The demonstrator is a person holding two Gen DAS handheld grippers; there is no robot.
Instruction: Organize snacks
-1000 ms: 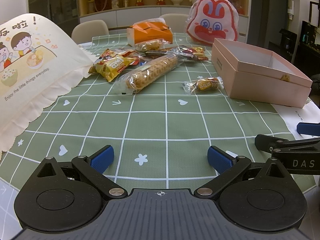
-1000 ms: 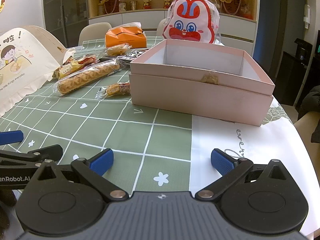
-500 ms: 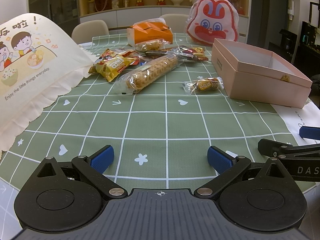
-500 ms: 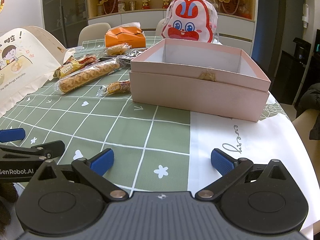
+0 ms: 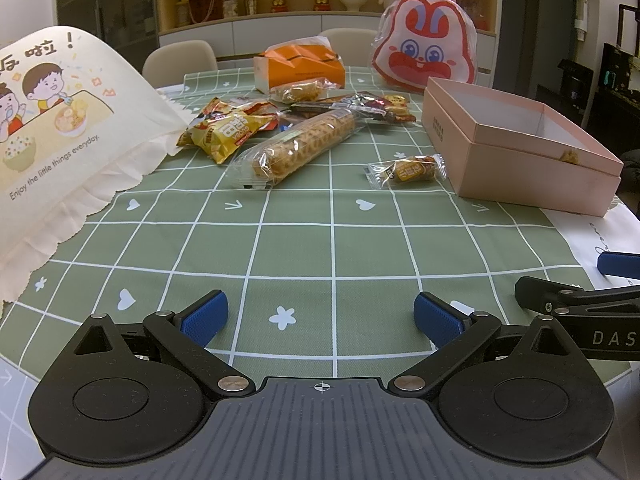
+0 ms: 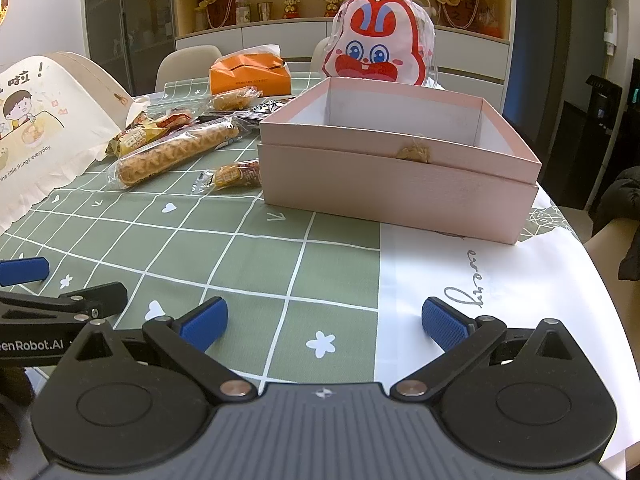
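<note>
An open pink box [image 5: 516,148] [image 6: 396,160] stands at the right of the green checked tablecloth [image 5: 320,240]. Left of it lie a small wrapped snack [image 5: 408,170] [image 6: 234,174], a long waffle roll in clear wrap [image 5: 300,146] [image 6: 172,154], a yellow chip bag [image 5: 228,132] and several more wrapped snacks [image 5: 360,104] behind. My left gripper [image 5: 320,316] is open and empty, low over the near cloth. My right gripper [image 6: 322,322] is open and empty, in front of the box.
A cream cartoon-print bag [image 5: 52,136] lies at the left. An orange box [image 5: 300,66] and a red rabbit-face bag [image 5: 426,44] stand at the back. The table's round edge [image 6: 600,280] runs close on the right. Chairs stand behind the table.
Both grippers have drawn back a little and shifted slightly; the right gripper sits lower in the left wrist view. Nothing on the table has moved.
</note>
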